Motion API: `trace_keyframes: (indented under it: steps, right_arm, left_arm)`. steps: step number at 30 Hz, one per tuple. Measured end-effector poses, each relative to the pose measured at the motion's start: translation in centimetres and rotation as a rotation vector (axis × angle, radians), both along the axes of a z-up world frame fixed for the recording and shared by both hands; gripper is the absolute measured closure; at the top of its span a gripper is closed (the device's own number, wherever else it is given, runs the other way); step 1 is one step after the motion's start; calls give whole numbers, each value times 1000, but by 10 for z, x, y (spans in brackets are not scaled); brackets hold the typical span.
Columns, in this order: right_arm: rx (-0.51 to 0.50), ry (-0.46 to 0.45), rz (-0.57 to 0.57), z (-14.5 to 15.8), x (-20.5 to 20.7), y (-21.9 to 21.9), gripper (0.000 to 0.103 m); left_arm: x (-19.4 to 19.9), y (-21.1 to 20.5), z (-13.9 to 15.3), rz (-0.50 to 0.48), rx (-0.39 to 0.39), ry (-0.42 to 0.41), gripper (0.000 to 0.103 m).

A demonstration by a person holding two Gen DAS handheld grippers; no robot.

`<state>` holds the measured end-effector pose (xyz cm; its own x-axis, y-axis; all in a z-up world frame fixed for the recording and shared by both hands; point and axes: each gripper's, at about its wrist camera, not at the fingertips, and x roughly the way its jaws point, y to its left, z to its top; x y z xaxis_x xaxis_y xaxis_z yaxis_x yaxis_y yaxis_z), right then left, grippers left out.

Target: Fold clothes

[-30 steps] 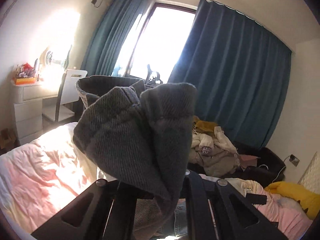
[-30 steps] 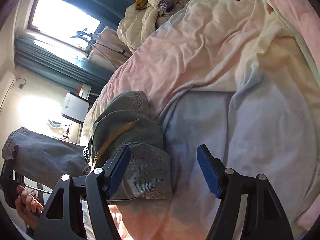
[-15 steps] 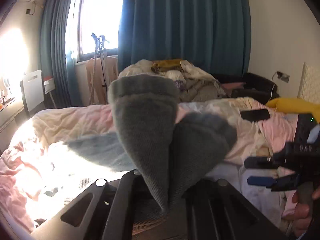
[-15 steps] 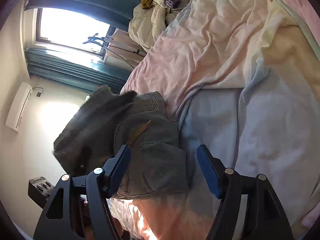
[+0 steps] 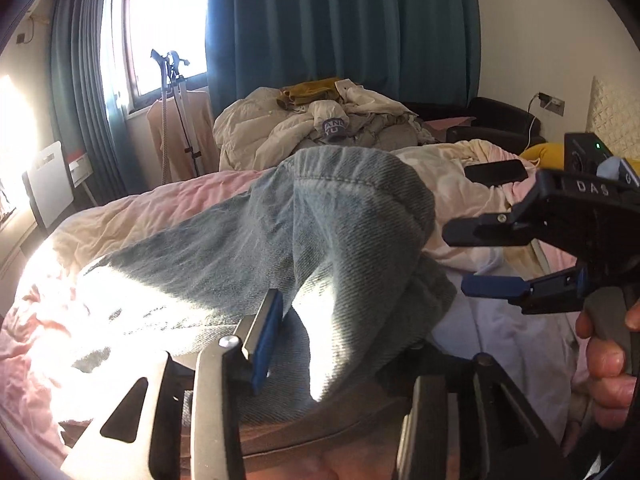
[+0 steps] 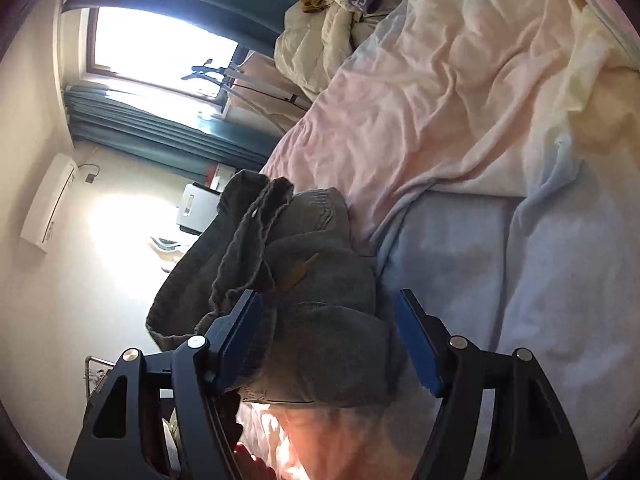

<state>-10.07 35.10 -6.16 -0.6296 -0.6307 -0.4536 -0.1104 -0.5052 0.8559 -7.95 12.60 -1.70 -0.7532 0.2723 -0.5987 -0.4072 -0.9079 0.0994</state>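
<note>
Grey-blue jeans [image 5: 340, 240] lie in a folded heap on the pink bed cover [image 5: 180, 204]. My left gripper [image 5: 344, 320] is low over them and open. Its left blue pad [image 5: 264, 336] shows bare, while denim is draped over the right finger and between the jaws. In the right wrist view the jeans [image 6: 320, 320] bulge between the blue pads of my right gripper [image 6: 330, 312], which stands open around the bundle. The left wrist view shows the right gripper [image 5: 458, 260] from the side, open just right of the jeans, with a hand [image 5: 608, 360] on its handle.
A heap of unfolded clothes [image 5: 320, 128] lies at the far side of the bed. A black phone [image 5: 496, 172] rests on the cover. A pale blue sheet [image 6: 520, 260] lies right of the jeans. A garment steamer stand [image 5: 172, 100] is by the window, a white chair [image 5: 48, 188] at the left.
My left gripper swung down from facing the window to the bed, carrying the held jeans end over the rest, and its jaws opened. The right gripper stayed open around the bundle.
</note>
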Motion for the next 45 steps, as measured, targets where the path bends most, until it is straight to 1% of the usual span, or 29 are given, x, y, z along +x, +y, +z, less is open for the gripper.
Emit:
trace_keyframes:
  steps: [3, 5, 7, 9, 11, 14, 19, 23, 26, 31, 35, 38, 40, 42, 43, 45]
  right_arm:
    - [-35, 48, 35, 7, 0, -7, 33]
    - [-58, 80, 58, 11, 0, -12, 33]
    - [-64, 106, 79, 16, 0, -16, 33]
    - [-69, 127, 92, 19, 1, -19, 33]
    - [-75, 141, 90, 21, 2, -20, 33]
    - [-75, 158, 90, 26, 2, -22, 33]
    - [-37, 155, 118, 29, -14, -31, 33]
    - [22, 171, 129, 35, -22, -35, 32]
    - [54, 178, 133, 37, -34, -37, 30]
    - [105, 185, 121, 40, -60, -41, 29]
    - [135, 169, 148, 32, -74, -50, 29]
    - [202, 146, 167, 18, -77, -61, 30]
    - [212, 131, 199, 8, -80, -69, 30]
    - [231, 131, 236, 4, -80, -79, 36]
    - [254, 144, 245, 5, -79, -84, 37]
    - [283, 214, 265, 15, -71, -94, 38]
  left_arm:
    - [15, -2, 7, -36, -1, 4, 57]
    - [26, -9, 14, -57, 26, 1, 56]
    - [36, -20, 22, -66, 59, 4, 47]
    - [44, -31, 30, -71, 91, 3, 42]
    - [48, -42, 37, -69, 106, 3, 42]
    - [47, -55, 42, -36, 117, 18, 42]
    - [30, -70, 37, 25, 163, -8, 42]
    - [16, -80, 28, 58, 190, -30, 42]
    - [3, -88, 17, 95, 205, -63, 42]
    - [-14, -94, -6, 126, 223, -130, 42]
    - [-18, -93, -13, 125, 216, -132, 42]
    - [-17, -93, -14, 123, 215, -129, 42]
    - [-17, -95, -14, 122, 228, -136, 42]
    - [-18, -98, -14, 121, 245, -145, 42]
    - [-18, -99, -14, 121, 256, -152, 42]
    - [-18, -102, -14, 122, 276, -164, 42]
